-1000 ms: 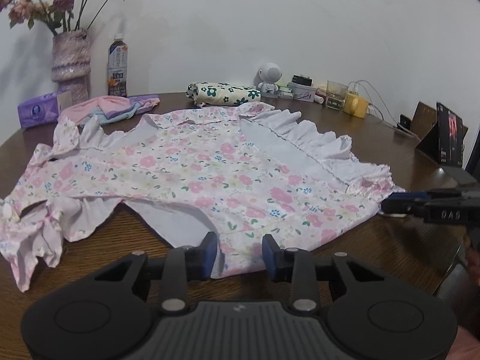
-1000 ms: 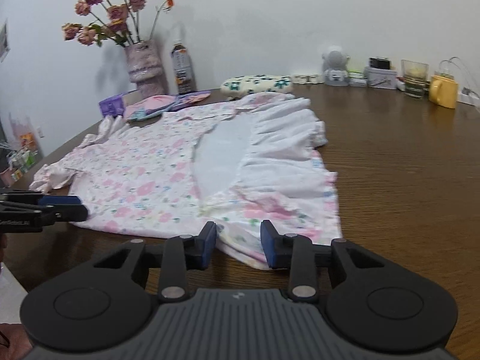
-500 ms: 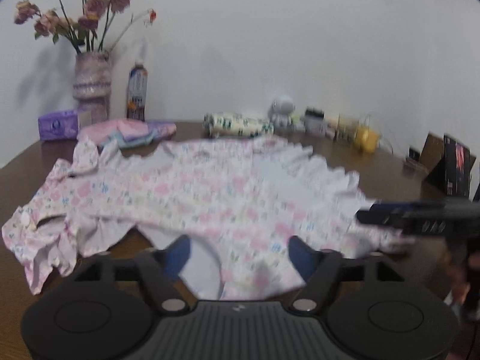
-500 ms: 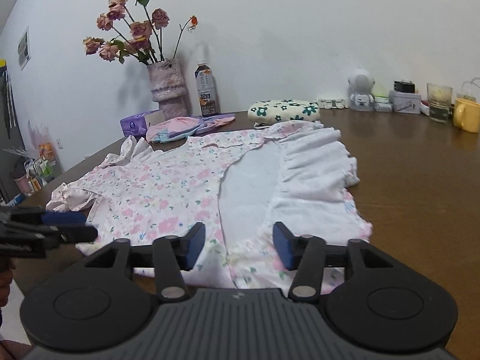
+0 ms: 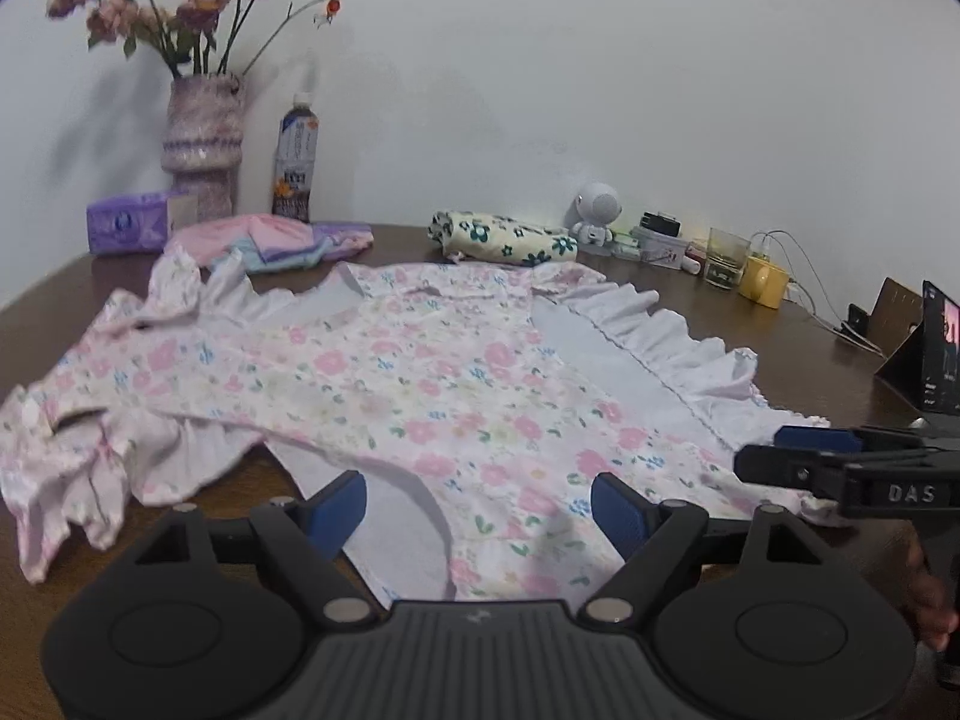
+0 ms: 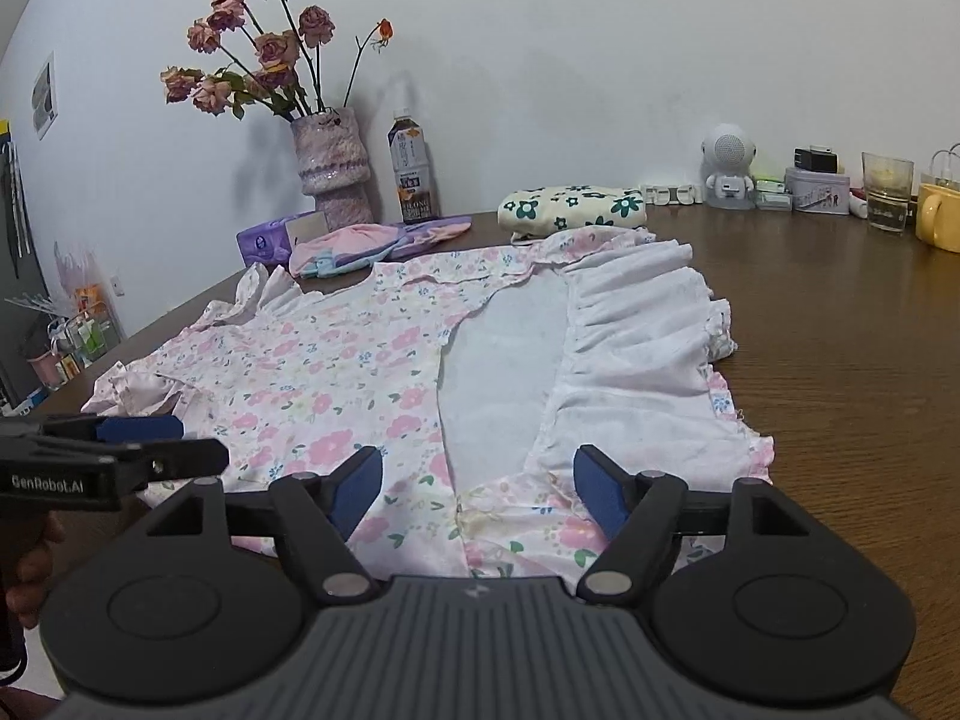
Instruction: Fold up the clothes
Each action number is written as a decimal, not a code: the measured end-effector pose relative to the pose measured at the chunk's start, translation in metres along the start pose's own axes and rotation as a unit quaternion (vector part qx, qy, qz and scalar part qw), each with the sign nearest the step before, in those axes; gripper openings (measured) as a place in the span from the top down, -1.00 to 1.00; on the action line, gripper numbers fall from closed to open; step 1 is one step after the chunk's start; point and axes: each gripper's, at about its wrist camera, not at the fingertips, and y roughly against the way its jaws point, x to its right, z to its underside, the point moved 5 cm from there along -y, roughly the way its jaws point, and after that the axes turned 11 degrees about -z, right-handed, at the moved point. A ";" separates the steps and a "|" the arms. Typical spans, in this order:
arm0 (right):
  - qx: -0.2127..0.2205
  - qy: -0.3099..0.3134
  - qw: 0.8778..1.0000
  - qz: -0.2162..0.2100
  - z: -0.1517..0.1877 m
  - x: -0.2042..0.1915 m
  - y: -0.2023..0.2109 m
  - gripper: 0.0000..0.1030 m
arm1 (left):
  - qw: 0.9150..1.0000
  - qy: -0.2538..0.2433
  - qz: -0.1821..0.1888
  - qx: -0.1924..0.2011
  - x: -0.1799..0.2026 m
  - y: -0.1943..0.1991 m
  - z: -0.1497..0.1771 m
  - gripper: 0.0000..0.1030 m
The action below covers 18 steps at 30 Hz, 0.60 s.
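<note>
The left tool [image 5: 478, 507], jaws just widened, hovers over the floral dress [image 5: 384, 384].

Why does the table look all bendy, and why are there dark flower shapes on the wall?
Left wrist view: the fisheye lens curves the table edge and darkens the corners; the flowers look slightly blurry. Right wrist view: sharper, and the flowers and vase cast soft grey shadows on the wall; the table shines faintly.

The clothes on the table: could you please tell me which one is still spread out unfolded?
The pink floral dress, spread flat across the near table. The green-flowered cream bundle and the pink-and-purple pile lie folded near the wall.
</note>
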 end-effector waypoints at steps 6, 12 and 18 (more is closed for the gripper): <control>-0.006 -0.003 1.000 -0.001 0.000 0.000 -0.002 -0.48 | 1.000 -0.003 -0.006 -0.014 0.001 -0.006 0.001 -0.62; -0.009 -0.005 1.000 0.002 0.001 0.000 -0.002 -0.49 | 1.000 0.011 -0.007 -0.020 -0.002 -0.007 0.002 -0.62; -0.011 -0.006 1.000 0.007 0.001 0.000 -0.003 -0.50 | 1.000 0.016 -0.008 -0.022 -0.004 -0.006 0.003 -0.62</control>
